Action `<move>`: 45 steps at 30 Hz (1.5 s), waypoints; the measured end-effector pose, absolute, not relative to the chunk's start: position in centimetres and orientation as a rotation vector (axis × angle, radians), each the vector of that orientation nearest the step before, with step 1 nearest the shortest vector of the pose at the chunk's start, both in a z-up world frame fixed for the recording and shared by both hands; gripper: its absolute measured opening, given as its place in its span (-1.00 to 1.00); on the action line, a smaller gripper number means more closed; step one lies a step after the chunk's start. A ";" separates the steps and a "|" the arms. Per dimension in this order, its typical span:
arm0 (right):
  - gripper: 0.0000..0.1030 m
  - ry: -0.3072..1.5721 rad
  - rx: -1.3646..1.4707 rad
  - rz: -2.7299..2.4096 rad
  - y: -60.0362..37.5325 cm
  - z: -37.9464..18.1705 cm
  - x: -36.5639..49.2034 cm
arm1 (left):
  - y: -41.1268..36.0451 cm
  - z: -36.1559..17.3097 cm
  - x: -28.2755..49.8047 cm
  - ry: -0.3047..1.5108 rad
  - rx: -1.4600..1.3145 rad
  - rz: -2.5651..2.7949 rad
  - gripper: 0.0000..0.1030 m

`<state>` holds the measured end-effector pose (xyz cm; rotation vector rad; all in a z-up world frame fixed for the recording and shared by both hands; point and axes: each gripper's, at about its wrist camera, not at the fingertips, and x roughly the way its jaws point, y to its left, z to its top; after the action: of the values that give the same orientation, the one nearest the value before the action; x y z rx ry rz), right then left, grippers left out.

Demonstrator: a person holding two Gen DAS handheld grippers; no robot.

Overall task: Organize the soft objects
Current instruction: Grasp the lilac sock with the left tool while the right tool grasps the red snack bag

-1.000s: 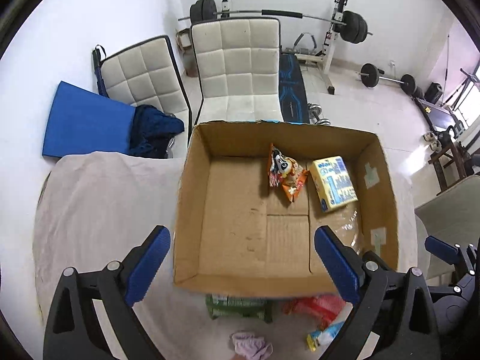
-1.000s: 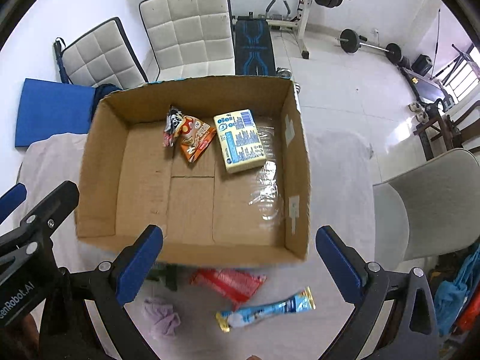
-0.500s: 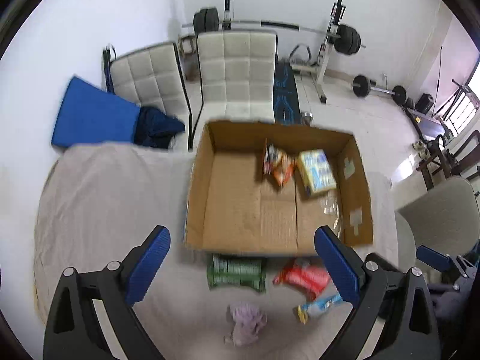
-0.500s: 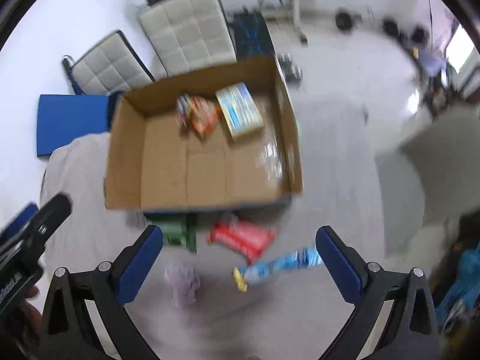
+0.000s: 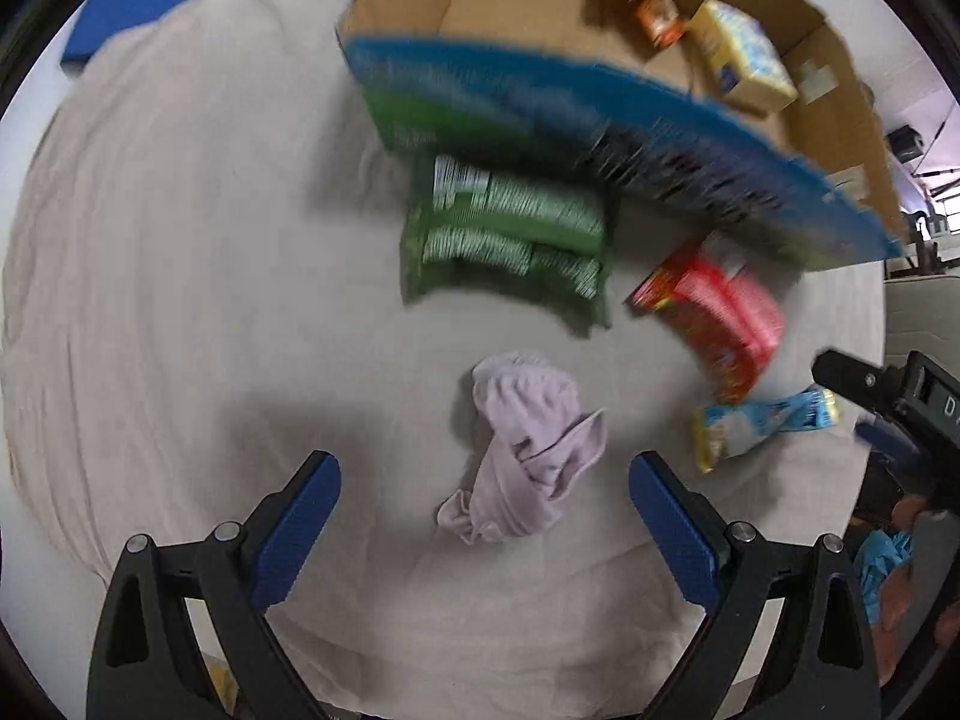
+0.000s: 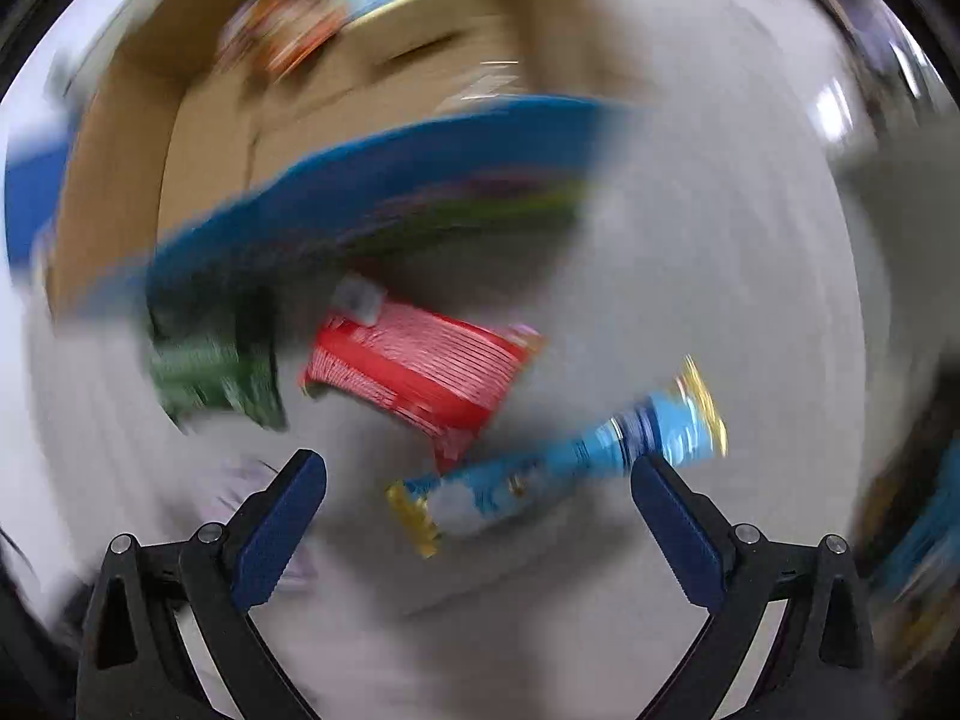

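A crumpled lilac cloth (image 5: 522,450) lies on the beige tablecloth, right between the fingers of my open left gripper (image 5: 483,495). Beyond it lie a green packet (image 5: 510,240), a red packet (image 5: 714,318) and a long light-blue packet (image 5: 762,426). My open right gripper (image 6: 477,495) hovers over the light-blue packet (image 6: 564,468), with the red packet (image 6: 420,378) and green packet (image 6: 210,378) behind it. The right wrist view is heavily blurred. The cardboard box (image 5: 540,6) holds an orange snack bag (image 5: 654,6) and a yellow pack (image 5: 744,54).
The box's near wall (image 5: 600,120) is printed blue and green and stands just behind the packets. The right gripper's body (image 5: 900,396) shows at the right edge of the left wrist view. The tablecloth (image 5: 180,300) spreads to the left.
Both grippers have dropped down and pulled back from over the box toward the items on the cloth in front of it. Both stay open.
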<state>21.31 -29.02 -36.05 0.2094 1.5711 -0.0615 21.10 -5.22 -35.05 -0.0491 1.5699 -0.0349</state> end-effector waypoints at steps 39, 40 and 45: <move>0.34 1.637 -0.082 0.102 -25.2 -41.0 24.6 | -7.0 -44.4 20.3 1.723 -0.113 -0.134 0.07; 0.30 1.648 -0.050 0.088 -25.5 -40.8 24.3 | -6.9 -44.5 20.2 1.725 -0.125 -0.134 0.07; 0.26 1.798 0.133 0.040 -26.4 -41.2 21.3 | -6.0 -44.6 19.7 1.719 -0.161 -0.130 0.07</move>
<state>21.29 -26.44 -41.16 0.1331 1.7981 0.0397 19.66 -6.03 -44.57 -0.1606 1.7189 -0.1297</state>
